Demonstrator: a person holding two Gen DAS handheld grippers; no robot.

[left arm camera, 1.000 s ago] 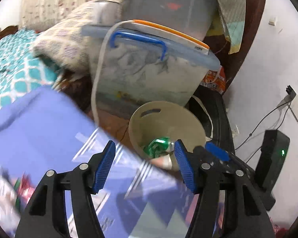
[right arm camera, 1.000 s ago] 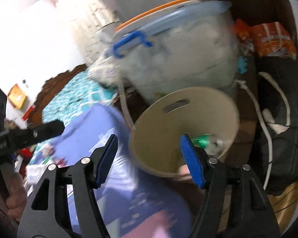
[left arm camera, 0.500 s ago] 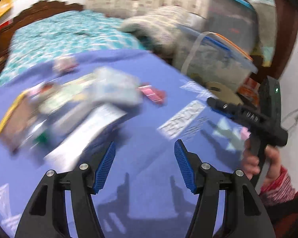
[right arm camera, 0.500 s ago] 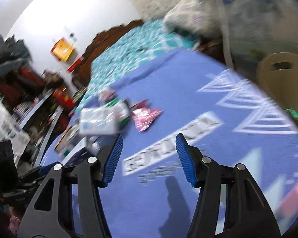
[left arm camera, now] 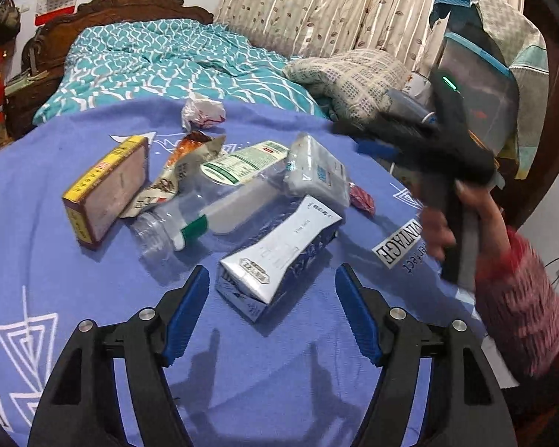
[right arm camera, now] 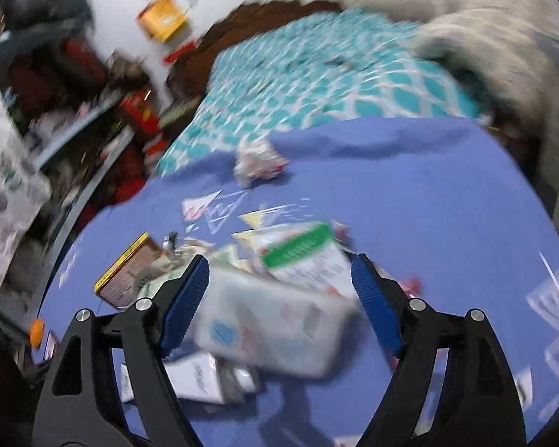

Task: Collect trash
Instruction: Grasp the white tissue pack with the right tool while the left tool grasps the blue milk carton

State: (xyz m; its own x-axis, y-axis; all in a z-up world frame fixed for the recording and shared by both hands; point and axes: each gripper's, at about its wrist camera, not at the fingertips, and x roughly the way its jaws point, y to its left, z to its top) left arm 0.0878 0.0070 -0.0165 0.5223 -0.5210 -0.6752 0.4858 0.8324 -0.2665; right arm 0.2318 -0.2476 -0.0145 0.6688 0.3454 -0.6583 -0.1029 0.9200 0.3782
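Trash point(left arm camera: 242, 186) sits piled on the blue cloth point(left arm camera: 56, 260), carton point(left arm camera: 279, 257) lying lengthwise just ahead of the left gripper point(left arm camera: 272, 313), nearest, both sets of jaws just opening wider, right gripper point(right arm camera: 279, 298) empty too.

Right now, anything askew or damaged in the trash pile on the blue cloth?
Yes. The clear plastic bottle lies on its side, crushed. The blue-and-white carton is dented, its near end torn open. A crumpled wrapper sits apart, behind the pile.

Carved headboard point(left arm camera: 126, 3), teal bedspread point(left arm camera: 167, 59), beige leaf-print curtains point(left arm camera: 335, 3)
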